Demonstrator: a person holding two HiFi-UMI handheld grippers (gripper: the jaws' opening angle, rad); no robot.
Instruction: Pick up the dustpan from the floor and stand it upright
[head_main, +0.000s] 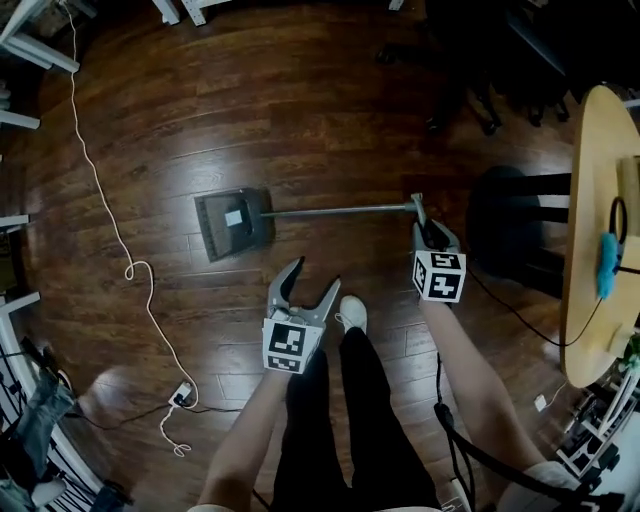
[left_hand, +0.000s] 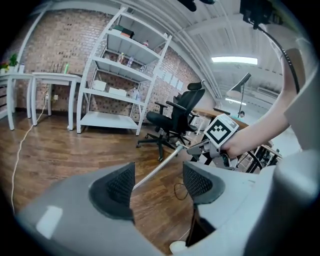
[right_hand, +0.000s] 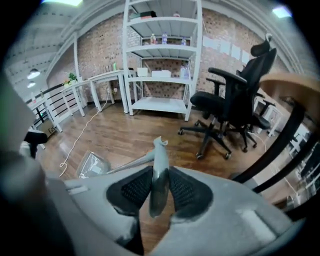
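**Open room.** Dark wooden floor (head_main: 300, 110), bare ahead of and around the pan.
- Left bound: white table legs (head_main: 30, 50) and 1 white cable (head_main: 100, 190) trailing loosely over the boards.
- Upper right bound: black office chair (head_main: 480, 90).
- Right bound: curved edge of a round wooden table (head_main: 590, 230), near the right gripper.
- Far wall: white shelving (right_hand: 162, 55) against brick.

**Dustpan** (head_main: 232, 222). Dark pan, low and to the left in the head view. Whether it touches the boards cannot be told. Its long metal handle (head_main: 340, 211) runs rightward from the pan to an angled grip end.

**Right gripper** (right_hand: 160, 187). Both pads are clamped on the grip end of the handle. The pan lies well away, down-left along the pole.

**Left gripper** (left_hand: 157, 182). The jaws stand wide with nothing between the pads. It sits below the mid-handle in the head view, apart from it. The pole shows beyond the gap, and the person's shoe (head_main: 352, 312) is just beside it.
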